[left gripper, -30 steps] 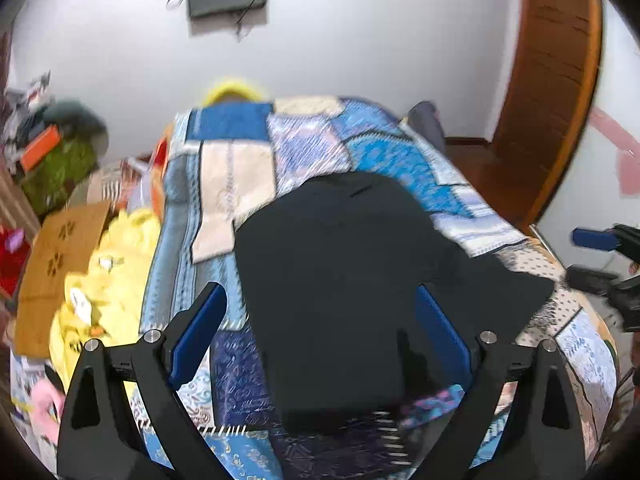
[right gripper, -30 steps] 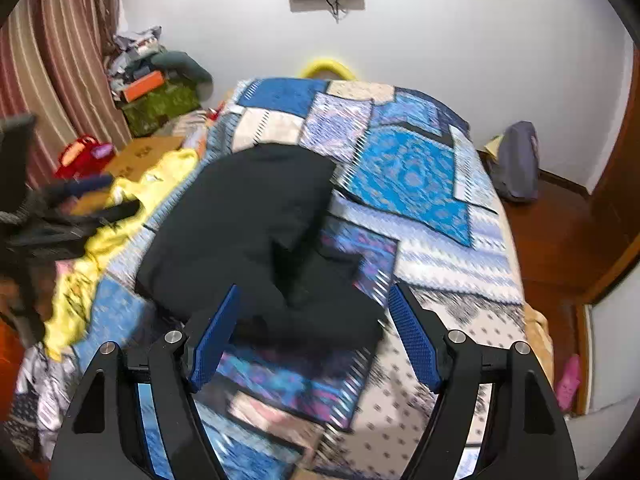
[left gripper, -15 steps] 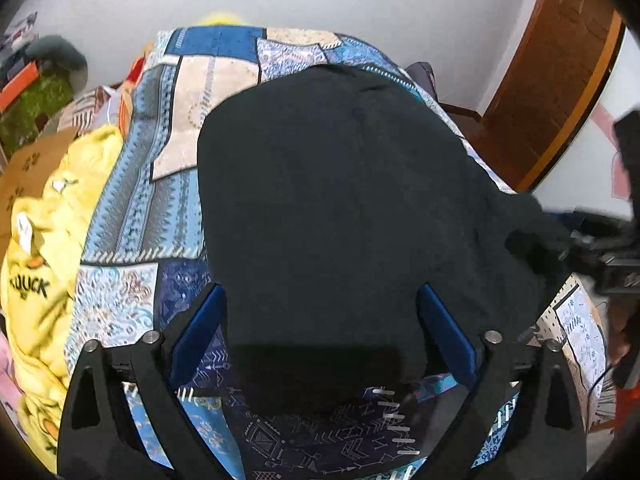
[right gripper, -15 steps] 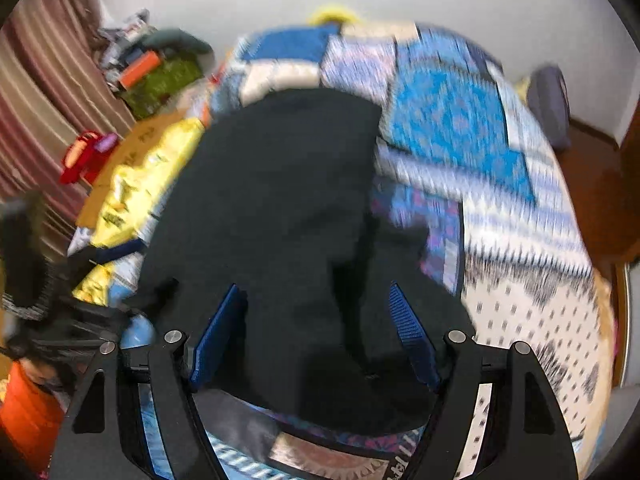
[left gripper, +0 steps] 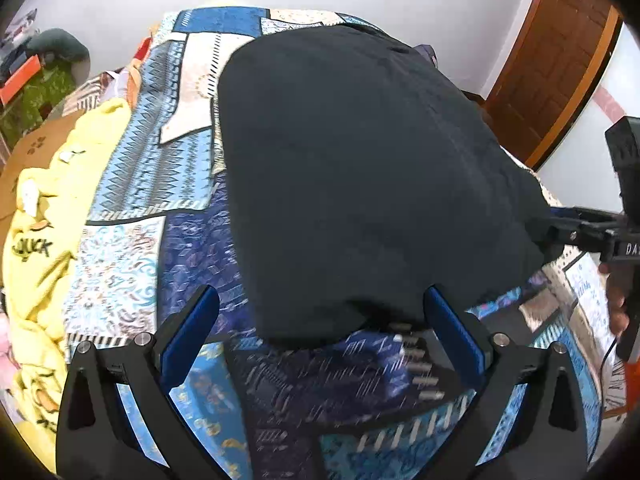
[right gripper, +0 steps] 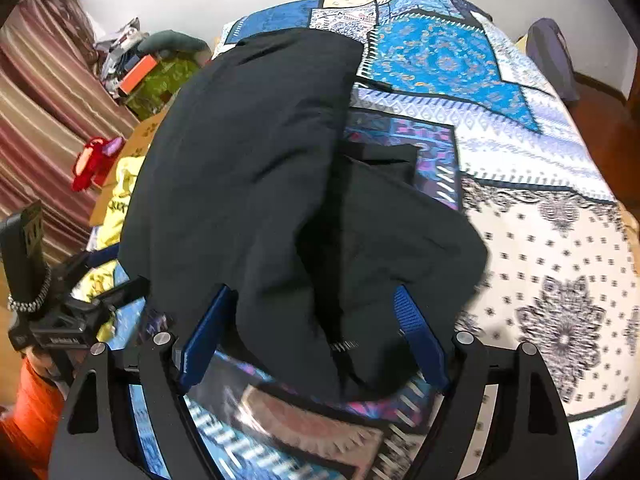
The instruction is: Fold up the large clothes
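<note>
A large black garment [left gripper: 360, 168] lies spread lengthwise on the patchwork bedspread [left gripper: 120, 272]. My left gripper [left gripper: 320, 296] hangs just over the garment's near hem, open, with the hem's left corner between the blue pads and no pad pressing on it. In the right wrist view the same black garment [right gripper: 248, 160] bunches into a fold at its near right side. My right gripper [right gripper: 312, 292] straddles that bunched edge, its jaws opening, cloth between them but not pinched. The other gripper shows in each view: the right one [left gripper: 580, 232] at the garment's right edge, the left one [right gripper: 80, 308] at its left.
A yellow garment [left gripper: 40, 240] lies heaped along the bed's left side beside a cardboard box [right gripper: 140, 132]. A wooden door [left gripper: 552, 60] stands at the right. Clutter and a striped curtain [right gripper: 48, 92] fill the far left corner. An orange sleeve [right gripper: 28, 412] shows at lower left.
Both grippers have sunk toward the bed and tipped further down, so the black garment now fills the views. The right gripper's jaws have spread a little wider.
</note>
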### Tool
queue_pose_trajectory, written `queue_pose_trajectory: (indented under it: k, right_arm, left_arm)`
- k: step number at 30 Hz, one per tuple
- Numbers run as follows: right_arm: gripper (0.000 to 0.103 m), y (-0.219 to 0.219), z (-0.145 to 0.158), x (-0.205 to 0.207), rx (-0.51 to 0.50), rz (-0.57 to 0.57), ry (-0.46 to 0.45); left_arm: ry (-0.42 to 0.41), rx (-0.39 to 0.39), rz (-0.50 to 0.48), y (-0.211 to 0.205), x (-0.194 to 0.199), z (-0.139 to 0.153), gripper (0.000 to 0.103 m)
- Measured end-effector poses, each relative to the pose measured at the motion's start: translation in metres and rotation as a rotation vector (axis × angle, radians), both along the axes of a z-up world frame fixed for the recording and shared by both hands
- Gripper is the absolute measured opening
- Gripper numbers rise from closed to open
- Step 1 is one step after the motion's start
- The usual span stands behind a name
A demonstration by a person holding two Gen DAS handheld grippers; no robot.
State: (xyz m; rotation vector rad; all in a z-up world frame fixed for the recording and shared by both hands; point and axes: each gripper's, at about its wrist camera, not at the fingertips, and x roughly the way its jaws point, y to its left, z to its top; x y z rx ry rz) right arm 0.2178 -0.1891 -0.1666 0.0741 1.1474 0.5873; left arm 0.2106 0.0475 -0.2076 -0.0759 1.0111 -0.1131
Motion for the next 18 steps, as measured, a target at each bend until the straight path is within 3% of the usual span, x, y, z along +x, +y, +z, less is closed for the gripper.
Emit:
queue_pose_trajectory:
  k: [5, 8, 13, 18]
  right_arm:
    - [0.081, -0.015, 0.007, 0.005, -0.001, -0.014, 0.005]
    - [0.081, -0.024, 0.012, 0.009, -0.006, -0.048, -0.015]
    - [0.081, -0.043, 0.012, 0.023, 0.045, -0.121, -0.013]
    - [0.082, -0.063, -0.023, 0.039, 0.143, -0.201, 0.137]
  left_arm:
    - [-0.049, 0.099, 0.024, 0.012, -0.010, 0.019, 0.103]
    - [-0.086, 0.082, 0.057, 0.025, -0.009, 0.035, 0.103]
    - [-0.101, -0.041, 0.114, 0.054, 0.008, 0.048, 0.103]
    - [0.026, -0.297, 0.101, 0.072, 0.035, 0.018, 0.103]
